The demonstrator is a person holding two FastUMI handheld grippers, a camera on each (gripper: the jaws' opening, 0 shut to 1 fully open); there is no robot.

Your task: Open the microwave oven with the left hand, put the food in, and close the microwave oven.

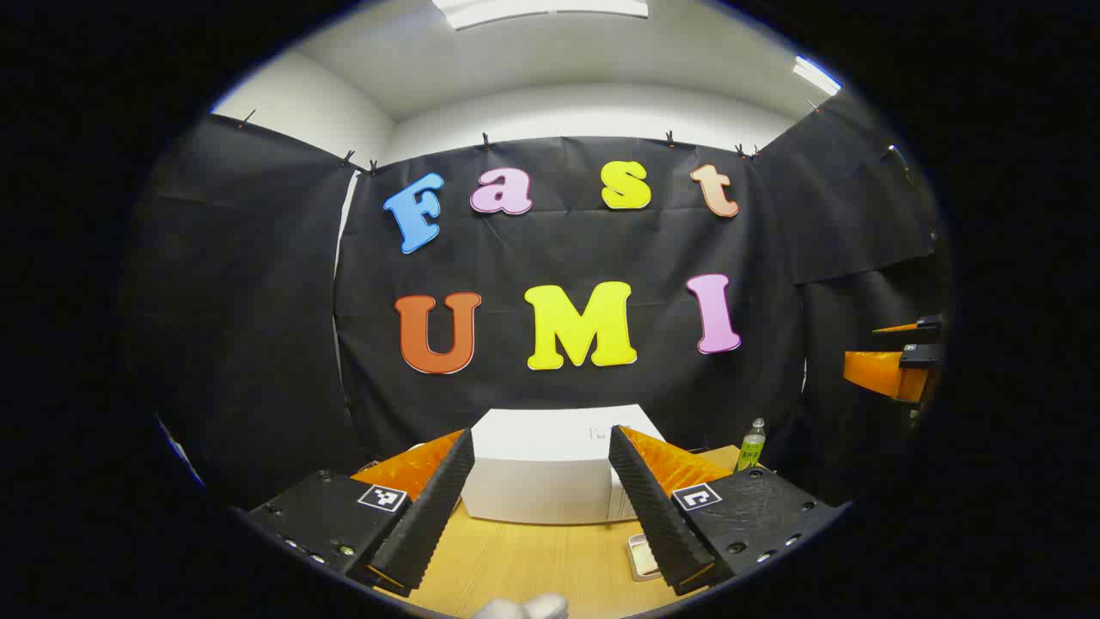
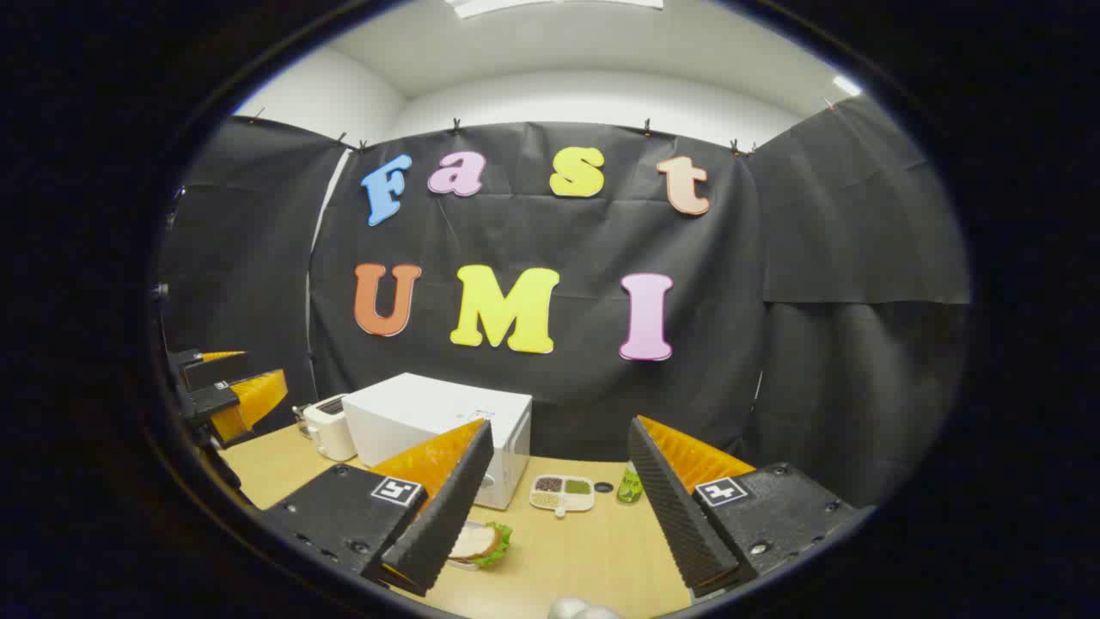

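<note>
Both hand-held grippers, left (image 1: pixel 540 503) and right (image 2: pixel 559 507), spread wide (holding nothing), microwave (image 2: pixel 438 421) door closed, sandwich (image 2: pixel 481 543) on table (image 2: pixel 584 550)

I see both grippers w/ black ribbed jaws, orange backing, black bases w/ screws and square b/w marker tags: left gripper (image 1: pixel 541 503), right gripper (image 2: pixel 559 507).

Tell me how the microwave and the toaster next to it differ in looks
The microwave is a large, plain box with a flat top and dials at its front right edge; the toaster is much smaller, rounder at the corners, with dark slots on top. The microwave stands closer to the middle of the table; the toaster sits at its left. Both are white and upright.
</note>
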